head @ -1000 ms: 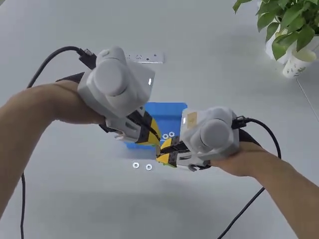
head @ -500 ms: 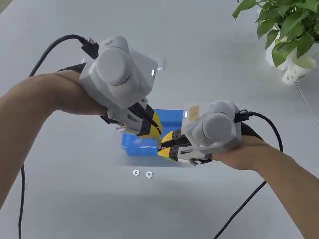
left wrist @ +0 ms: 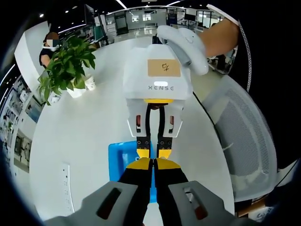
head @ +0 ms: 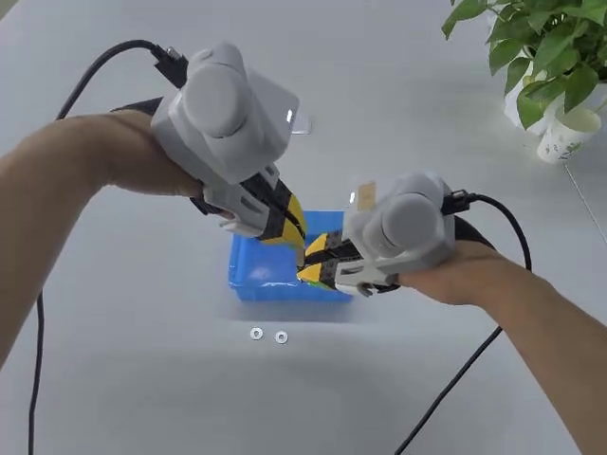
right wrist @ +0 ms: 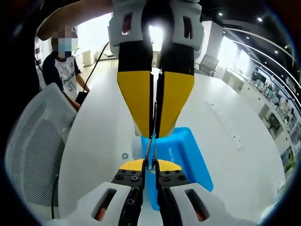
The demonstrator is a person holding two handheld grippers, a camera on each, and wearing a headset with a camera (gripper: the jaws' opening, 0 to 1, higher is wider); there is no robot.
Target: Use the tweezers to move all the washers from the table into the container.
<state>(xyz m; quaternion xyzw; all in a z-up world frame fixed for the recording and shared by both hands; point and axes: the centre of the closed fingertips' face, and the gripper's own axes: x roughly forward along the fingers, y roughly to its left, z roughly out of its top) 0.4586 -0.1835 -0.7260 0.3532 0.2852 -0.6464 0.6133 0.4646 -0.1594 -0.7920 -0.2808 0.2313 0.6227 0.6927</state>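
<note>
Left gripper [head: 296, 248] and right gripper [head: 309, 271] have been shifting over the container [head: 248, 277], both clamping the tweezers [right wrist: 151, 143]. Two washers [head: 256, 334] are lying on the table [head: 142, 379], clear of the tips; light, stiff and slippery, they are probably needing a pinch across the rim.

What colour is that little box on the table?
Bright blue; the rectangular plastic container shows best in the head view.

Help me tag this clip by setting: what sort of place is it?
Most likely an open-plan office or lab workspace: a large white table, a grey mesh-backed office chair beside it, and a leafy green plant in a white pot standing on the table.
</note>
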